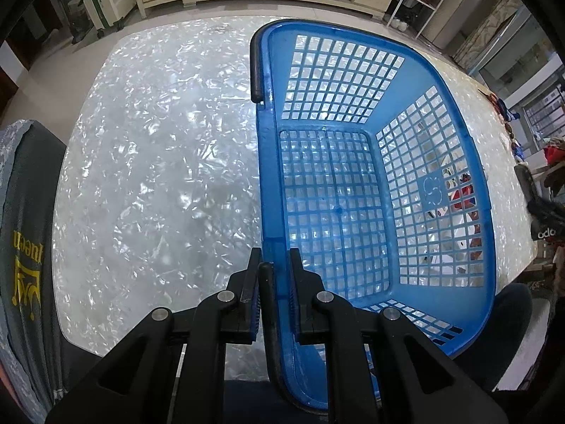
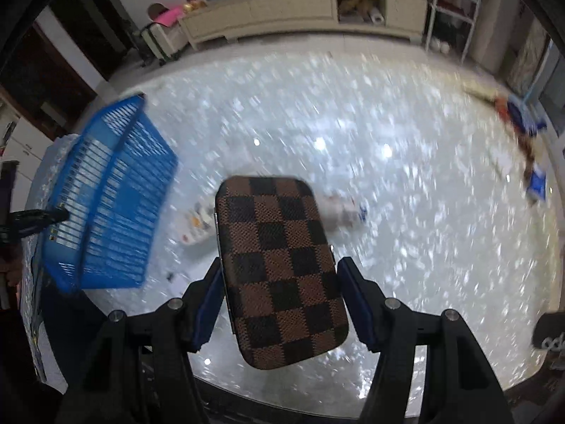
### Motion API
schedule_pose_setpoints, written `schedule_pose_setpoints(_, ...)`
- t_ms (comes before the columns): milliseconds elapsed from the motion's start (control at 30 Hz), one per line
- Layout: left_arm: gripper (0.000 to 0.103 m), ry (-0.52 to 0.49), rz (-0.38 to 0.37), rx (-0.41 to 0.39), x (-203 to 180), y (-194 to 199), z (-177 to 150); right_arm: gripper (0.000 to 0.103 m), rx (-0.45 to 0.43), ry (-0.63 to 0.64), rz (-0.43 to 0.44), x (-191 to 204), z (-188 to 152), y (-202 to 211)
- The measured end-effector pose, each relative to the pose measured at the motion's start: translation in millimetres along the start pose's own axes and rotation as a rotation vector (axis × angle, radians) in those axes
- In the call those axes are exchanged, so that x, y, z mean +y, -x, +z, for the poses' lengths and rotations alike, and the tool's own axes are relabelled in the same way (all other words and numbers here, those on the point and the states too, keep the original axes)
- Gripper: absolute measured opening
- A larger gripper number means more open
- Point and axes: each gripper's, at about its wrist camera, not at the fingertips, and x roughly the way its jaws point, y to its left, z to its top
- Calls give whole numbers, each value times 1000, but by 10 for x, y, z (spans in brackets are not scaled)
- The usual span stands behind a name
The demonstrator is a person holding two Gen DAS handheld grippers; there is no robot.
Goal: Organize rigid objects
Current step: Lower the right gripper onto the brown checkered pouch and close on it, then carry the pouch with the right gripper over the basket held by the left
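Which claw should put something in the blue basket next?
The right claw: it holds the brown checkered case above the table. The left claw is clamped on the blue plastic basket's rim, steadying it.

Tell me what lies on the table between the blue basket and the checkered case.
In the right wrist view, a small white item with coloured spots lies on the table between the basket and the case; blur hides what it is.

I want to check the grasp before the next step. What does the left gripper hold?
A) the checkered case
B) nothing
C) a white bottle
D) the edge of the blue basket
D: in the left wrist view the left gripper has its fingers on both sides of the basket rim and its black handle.
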Motion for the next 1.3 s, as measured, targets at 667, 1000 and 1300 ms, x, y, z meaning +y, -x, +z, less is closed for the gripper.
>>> schedule_pose_setpoints(667, 15, 17, -19, -19, 25, 4, -1, 15, -22, 118, -11, 684, 498, -163)
schedule_pose_setpoints(1000, 15, 22, -29, -22, 43, 6, -2, 15, -145, 267, 18, 1409, 858, 353)
schedule_pose_setpoints(1300, 15, 25, -37, -34, 55, 22, -26, 16, -121, 394, 75, 2052, 895, 219)
